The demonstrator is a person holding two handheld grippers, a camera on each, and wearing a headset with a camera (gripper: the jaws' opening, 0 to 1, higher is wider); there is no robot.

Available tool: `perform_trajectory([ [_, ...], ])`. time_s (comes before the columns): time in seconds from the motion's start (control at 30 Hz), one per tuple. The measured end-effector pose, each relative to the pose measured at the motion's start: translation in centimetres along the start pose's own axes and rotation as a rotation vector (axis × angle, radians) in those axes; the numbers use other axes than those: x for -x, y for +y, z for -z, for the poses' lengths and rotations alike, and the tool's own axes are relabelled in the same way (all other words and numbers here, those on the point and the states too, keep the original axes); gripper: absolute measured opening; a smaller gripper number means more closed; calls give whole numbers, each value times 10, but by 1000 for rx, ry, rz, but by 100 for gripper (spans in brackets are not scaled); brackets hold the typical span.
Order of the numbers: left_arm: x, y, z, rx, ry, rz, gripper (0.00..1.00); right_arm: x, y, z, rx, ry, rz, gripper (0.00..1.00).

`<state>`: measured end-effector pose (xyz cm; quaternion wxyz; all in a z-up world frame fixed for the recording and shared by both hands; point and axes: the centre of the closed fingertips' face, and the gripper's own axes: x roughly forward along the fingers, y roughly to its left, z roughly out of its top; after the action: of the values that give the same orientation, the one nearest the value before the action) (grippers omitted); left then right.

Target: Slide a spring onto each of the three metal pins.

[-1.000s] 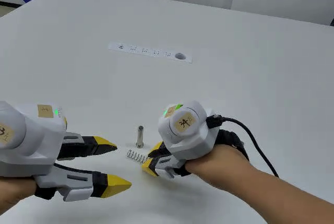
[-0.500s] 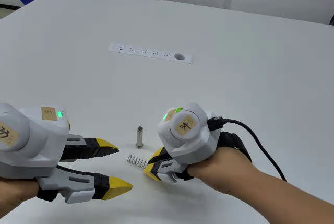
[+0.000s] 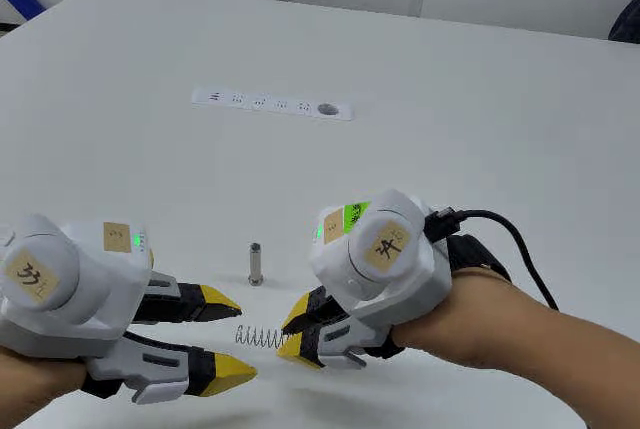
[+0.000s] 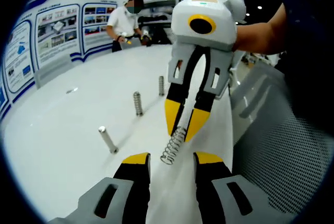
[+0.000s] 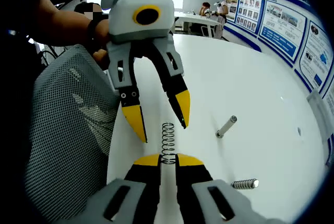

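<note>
A small coil spring (image 3: 258,335) sticks out from my right gripper (image 3: 292,334), which is shut on one end of it. The spring's (image 4: 174,144) free end points into the gap of my open left gripper (image 4: 172,157), whose yellow tips sit on either side without touching it. In the right gripper view the spring (image 5: 167,141) rises from my right gripper (image 5: 168,160) toward the left gripper (image 5: 162,126). A bare metal pin (image 3: 255,263) stands upright just beyond both grippers. A second pin (image 4: 138,103) carries a spring, and a third pin (image 4: 161,85) stands farther back.
A white power strip (image 3: 272,105) lies farther back on the white table (image 3: 480,149). A black cable (image 3: 510,239) runs from the right gripper. A mesh chair (image 5: 68,130) is beside the table's near edge. A person (image 4: 122,23) stands across the room.
The right gripper has closed on the end of the spring that lay on the table and now holds it toward the left gripper, which has come closer. The head camera has shifted.
</note>
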<state>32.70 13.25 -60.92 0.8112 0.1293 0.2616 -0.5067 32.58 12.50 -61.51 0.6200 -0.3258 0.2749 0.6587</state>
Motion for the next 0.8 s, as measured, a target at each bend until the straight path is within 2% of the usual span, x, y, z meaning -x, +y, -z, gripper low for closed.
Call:
perform_trajectory([
  [0.13,-3,-8,-1,-34,13,29,28,3,5,0,34,18,-17,11],
  [0.37,-2,-14,2,-75,28,57,15,7,14,-2,63,29,-48,12],
  [0.53,-2,-16,2,-88,28,67,13,11,17,-5,73,29,-61,12],
  [0.8,-3,-17,-2,-99,13,70,11,28,14,-29,44,-62,-56,11],
])
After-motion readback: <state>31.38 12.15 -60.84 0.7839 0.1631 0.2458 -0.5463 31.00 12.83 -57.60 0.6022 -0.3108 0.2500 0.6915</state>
